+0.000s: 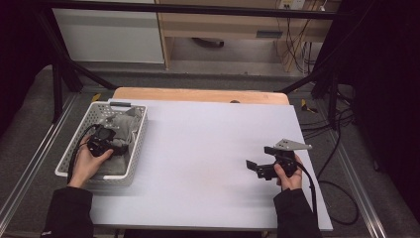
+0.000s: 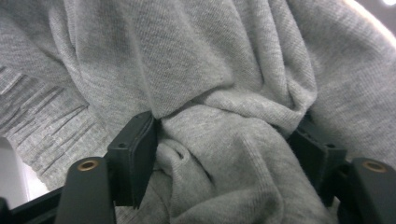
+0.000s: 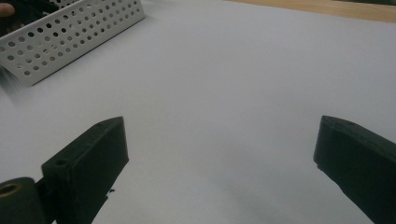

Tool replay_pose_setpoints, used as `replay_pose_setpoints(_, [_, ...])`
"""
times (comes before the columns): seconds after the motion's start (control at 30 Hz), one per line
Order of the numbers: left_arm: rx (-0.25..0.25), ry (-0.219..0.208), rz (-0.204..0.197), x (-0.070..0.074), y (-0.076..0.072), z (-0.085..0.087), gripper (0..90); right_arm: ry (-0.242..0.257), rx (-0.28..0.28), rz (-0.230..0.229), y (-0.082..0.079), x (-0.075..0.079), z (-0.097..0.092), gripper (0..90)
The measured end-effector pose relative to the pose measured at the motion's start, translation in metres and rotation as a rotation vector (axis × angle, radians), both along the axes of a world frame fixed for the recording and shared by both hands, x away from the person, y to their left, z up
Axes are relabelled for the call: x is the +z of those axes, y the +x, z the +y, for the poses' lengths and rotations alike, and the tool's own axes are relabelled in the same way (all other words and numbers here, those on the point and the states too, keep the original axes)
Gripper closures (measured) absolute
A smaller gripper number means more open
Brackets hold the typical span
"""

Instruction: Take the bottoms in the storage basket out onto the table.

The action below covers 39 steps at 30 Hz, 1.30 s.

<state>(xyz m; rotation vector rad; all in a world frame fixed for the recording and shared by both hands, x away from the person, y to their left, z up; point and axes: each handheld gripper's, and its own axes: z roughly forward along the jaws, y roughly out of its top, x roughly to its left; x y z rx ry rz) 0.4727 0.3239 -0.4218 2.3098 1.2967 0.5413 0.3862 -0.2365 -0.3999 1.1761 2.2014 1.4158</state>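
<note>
A grey knitted garment (image 1: 127, 127) lies bunched in a white perforated basket (image 1: 68, 154) at the table's left. My left gripper (image 1: 112, 144) reaches down into the basket. In the left gripper view, the left gripper (image 2: 226, 154) has both pads pressed against a thick gathered fold of the garment (image 2: 187, 56), which puckers between them. My right gripper (image 1: 255, 166) hovers low over the white table (image 1: 208, 134) at the right, pointing left. The right gripper view has that gripper (image 3: 219, 154) with its jaws wide apart and only bare table between them.
The basket's wall (image 3: 70, 32) is far off at the upper left of the right gripper view. A wooden strip (image 1: 198, 94) runs along the table's far edge. Cables trail over the floor (image 1: 341, 148) to the right.
</note>
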Motion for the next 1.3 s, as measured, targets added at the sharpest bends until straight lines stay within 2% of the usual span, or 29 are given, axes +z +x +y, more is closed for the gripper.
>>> replay_pose_setpoints(0.47, [-0.009, 0.021, -0.002, -0.0015, -0.0009, -0.0007, 47.3, 0.001, -0.001, -0.001, 0.0, 0.0002, -0.0001, 3.4])
replay_pose_setpoints(0.8, [-0.006, -0.003, 0.0, -0.002, -0.0023, -0.0002, 62.1, -0.001, 0.0, -0.001, 0.0, 0.0001, -0.0001, 3.3])
replay_pose_setpoints(1.13, [-0.001, -0.009, 0.005, -0.0009, -0.0028, 0.0005, 70.3, 0.002, 0.0, -0.001, -0.0002, 0.0004, -0.0001, 3.3])
replay_pose_setpoints(1.3, [0.004, -0.026, 0.013, -0.0001, -0.0027, 0.0016, 72.5, 0.001, -0.001, -0.002, -0.0002, 0.0005, -0.0004, 3.3])
